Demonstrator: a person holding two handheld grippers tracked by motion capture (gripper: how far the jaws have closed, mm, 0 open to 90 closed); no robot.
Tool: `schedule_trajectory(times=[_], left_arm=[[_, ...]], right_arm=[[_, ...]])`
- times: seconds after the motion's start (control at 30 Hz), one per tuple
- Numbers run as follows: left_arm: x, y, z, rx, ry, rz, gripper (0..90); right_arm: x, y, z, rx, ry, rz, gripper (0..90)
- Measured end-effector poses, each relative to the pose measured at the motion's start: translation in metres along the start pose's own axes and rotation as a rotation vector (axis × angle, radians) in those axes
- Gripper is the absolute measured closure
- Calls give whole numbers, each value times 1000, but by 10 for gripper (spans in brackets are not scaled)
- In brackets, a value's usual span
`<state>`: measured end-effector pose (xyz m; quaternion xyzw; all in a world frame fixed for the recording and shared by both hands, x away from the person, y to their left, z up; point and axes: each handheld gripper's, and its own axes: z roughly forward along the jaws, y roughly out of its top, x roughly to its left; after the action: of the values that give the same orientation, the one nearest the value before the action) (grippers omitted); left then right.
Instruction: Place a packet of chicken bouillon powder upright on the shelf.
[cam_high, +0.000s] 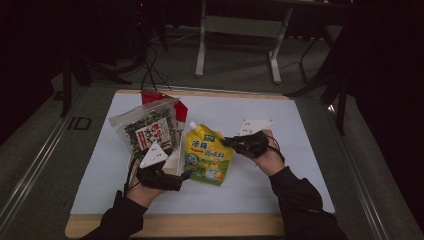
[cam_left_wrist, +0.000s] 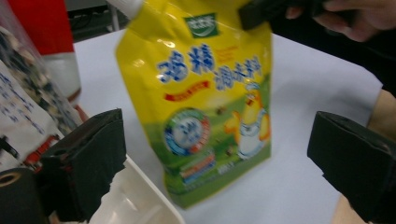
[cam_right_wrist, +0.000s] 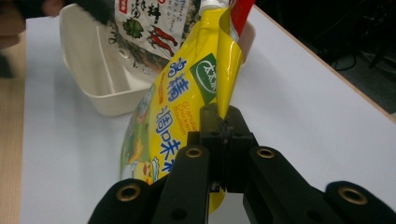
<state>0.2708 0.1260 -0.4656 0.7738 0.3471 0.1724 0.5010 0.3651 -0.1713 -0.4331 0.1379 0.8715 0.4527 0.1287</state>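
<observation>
Right now you are holding a yellow pouch (cam_high: 208, 156) by its upper edge: your right gripper (cam_high: 231, 142) is pinching that edge with its jaws pressed together on the film, as the right gripper view (cam_right_wrist: 226, 122) is showing. The pouch is hanging over the white table (cam_high: 280, 170), near its middle and just beside the white tray (cam_right_wrist: 95, 77). Its front is carrying blue Chinese characters, a green square logo at the top, a round blue seal and a cartoon chicken; in the right gripper view the small print "Granulated Chicken Bouillon" is just readable. Your left gripper (cam_left_wrist: 215, 158) is standing spread wide, its pads either side of the pouch (cam_left_wrist: 205, 100) without touching it. Behind it, a clear seaweed bag (cam_high: 147, 129) with red chilli pictures is leaning in the tray.
</observation>
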Motion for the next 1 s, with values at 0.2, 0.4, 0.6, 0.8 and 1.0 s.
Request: schedule_trajectory(times=[0.2, 0.4, 0.6, 0.8, 1.0], left_arm=[[12, 9, 10, 20, 21, 34, 169], [21, 13, 20, 34, 4, 40, 217], [22, 22, 24, 52, 9, 79, 242], [28, 29, 27, 51, -23, 93, 368], [31, 29, 28, 64, -53, 112, 579]], right_arm=[[11, 3, -4, -10, 15, -29, 894], [20, 4, -10, -20, 47, -48, 895], [24, 6, -12, -12, 56, -68, 894], [27, 6, -13, -12, 61, -74, 894], [27, 7, -13, -11, 67, -75, 893]])
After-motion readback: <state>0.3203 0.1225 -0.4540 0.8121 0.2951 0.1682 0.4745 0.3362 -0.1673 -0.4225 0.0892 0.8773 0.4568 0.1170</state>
